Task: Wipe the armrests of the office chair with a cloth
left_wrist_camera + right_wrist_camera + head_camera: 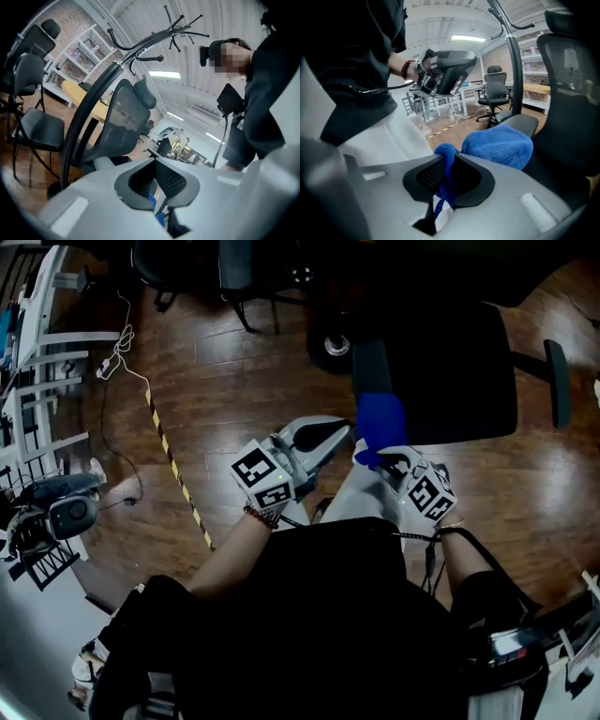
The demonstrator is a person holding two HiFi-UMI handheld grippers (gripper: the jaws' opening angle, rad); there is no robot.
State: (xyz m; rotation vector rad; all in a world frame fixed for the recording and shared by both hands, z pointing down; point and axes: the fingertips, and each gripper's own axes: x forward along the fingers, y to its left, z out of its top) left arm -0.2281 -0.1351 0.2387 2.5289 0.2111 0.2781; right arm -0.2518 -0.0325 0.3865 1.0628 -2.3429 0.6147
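Cloth [380, 423] [499, 145], a single blue one, lies draped over one armrest [371, 367] of the office chair [450, 371]; the second armrest [560, 381] is bare. The right gripper [373, 460] [445, 161] has its fingers clamped on the cloth's edge. The left gripper [343, 431] [154, 161] hovers just beside it, tilted upward, with its fingers closed together on nothing.

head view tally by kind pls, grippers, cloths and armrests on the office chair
grippers: 2 (left gripper, right gripper)
cloths: 1 (blue cloth, held in the right gripper)
armrests: 2 (armrest by the cloth, far armrest)
total: 5
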